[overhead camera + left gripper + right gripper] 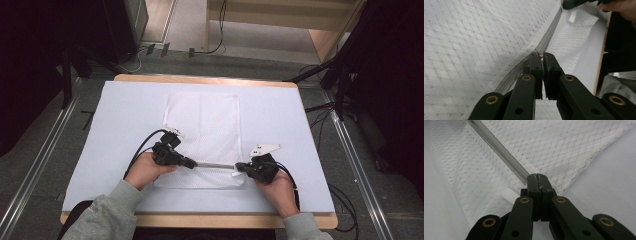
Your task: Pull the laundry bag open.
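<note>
Left gripper pinches the white mesh laundry bag's grey zipper pull, lower centre; right gripper clamps the zipper's end; keep it taut, slide steadily.

I work in what looks like a lab or recording studio. My counter wears a pale sheet, with metal floor rails, taped cables and dark stands around it.

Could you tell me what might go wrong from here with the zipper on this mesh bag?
The left gripper pinches a small zipper pull by its tips only, so it may slip off. The right gripper holds the zipper end of the white mesh bag; hard pulling could snag the mesh or drag it across the table.
</note>
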